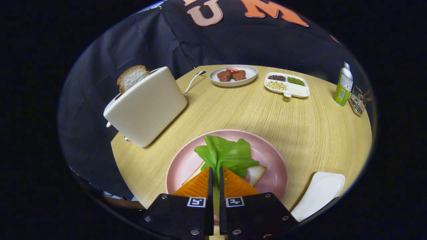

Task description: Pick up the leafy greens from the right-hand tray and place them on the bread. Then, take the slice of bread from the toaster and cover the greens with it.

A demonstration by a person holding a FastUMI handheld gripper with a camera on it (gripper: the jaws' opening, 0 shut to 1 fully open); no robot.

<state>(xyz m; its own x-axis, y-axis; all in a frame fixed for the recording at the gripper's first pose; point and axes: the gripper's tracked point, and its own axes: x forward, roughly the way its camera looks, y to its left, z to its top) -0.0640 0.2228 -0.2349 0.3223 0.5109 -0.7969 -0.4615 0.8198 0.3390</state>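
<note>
- Bottle (343, 85) at far right of table has a green label; print too small to read.
- Round wood-grain table (300, 126), black cloth booth wall behind.
- Tool (216, 173) points down over pink plate (273, 160); fingers close together, pinching the stem of the leafy greens (227, 154).
- Greens lie over bread (256, 173) on the plate.
- Toaster (146, 106) at left, bread slice (131, 77) sticking out of its slot.
- White tray (320, 193) right of plate.
- Far side: plate of meat (233, 76), divided dish of beans (287, 85).
</note>
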